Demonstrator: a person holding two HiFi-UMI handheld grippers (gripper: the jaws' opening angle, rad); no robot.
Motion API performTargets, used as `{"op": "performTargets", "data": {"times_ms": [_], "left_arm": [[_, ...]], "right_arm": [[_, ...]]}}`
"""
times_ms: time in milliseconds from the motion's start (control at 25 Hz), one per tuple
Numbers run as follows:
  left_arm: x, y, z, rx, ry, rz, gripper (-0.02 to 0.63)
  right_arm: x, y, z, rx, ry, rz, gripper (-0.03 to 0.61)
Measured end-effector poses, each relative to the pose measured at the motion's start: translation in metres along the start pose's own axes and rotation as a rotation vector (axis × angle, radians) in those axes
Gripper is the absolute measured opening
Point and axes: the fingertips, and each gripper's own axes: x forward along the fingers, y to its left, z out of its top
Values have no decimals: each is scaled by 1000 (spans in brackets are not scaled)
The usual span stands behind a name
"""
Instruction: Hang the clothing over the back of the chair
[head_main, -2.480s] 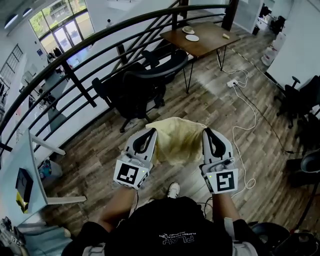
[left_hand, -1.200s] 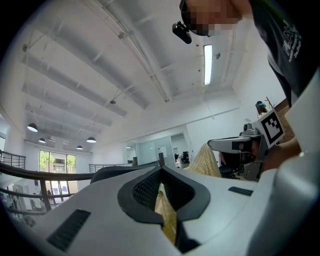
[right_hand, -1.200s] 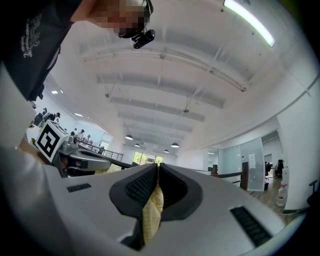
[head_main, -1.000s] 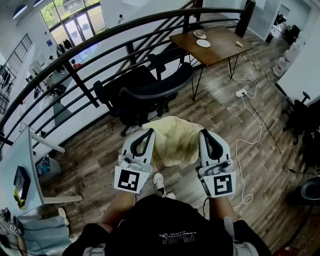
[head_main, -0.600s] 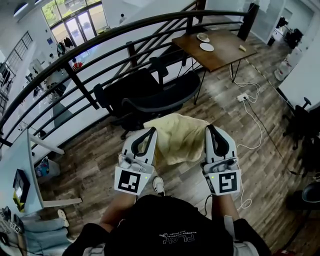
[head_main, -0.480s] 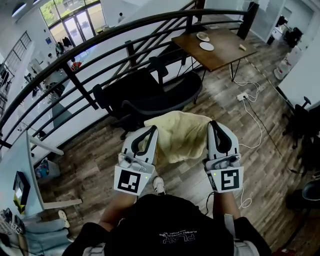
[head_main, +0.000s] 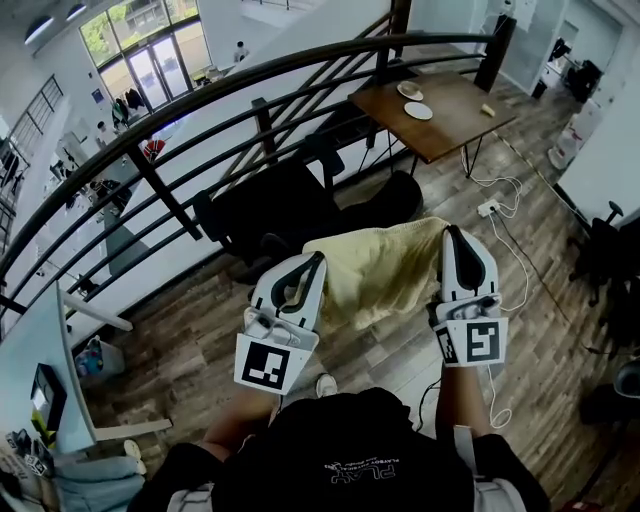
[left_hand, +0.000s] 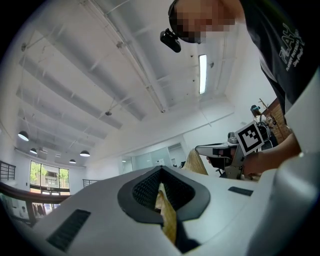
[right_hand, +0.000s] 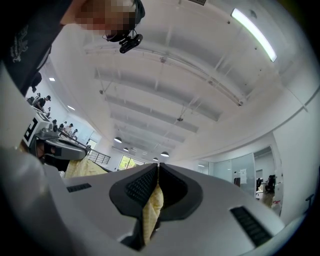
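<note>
Our left gripper is clamped on one top corner of the cloth; the left gripper view shows a yellow fold pinched between its closed jaws. The cloth is stretched in the air between our two tools. Its top edge runs left to right, rising toward the right, and the rest sags below. The chair lies just ahead of and under that edge, nearer our left gripper, its back roughly parallel to the edge as far as we can judge. Our right gripper, held higher, is likewise closed on the other corner. We judge the coming move goes forward and down over the back.
</note>
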Motion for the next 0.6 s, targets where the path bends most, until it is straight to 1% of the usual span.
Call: {"op": "performTargets", "data": {"times_ms": [160, 400, 600], "left_arm": [[3, 13, 5, 11, -18, 7, 14], [17, 29, 13, 34, -18, 32, 14], [27, 52, 14, 34, -14, 67, 14]], "right_arm": [[16, 4, 6, -20, -21, 16, 26], [42, 0, 14, -56, -51, 45, 26], [67, 0, 22, -130, -102, 75, 26]]}}
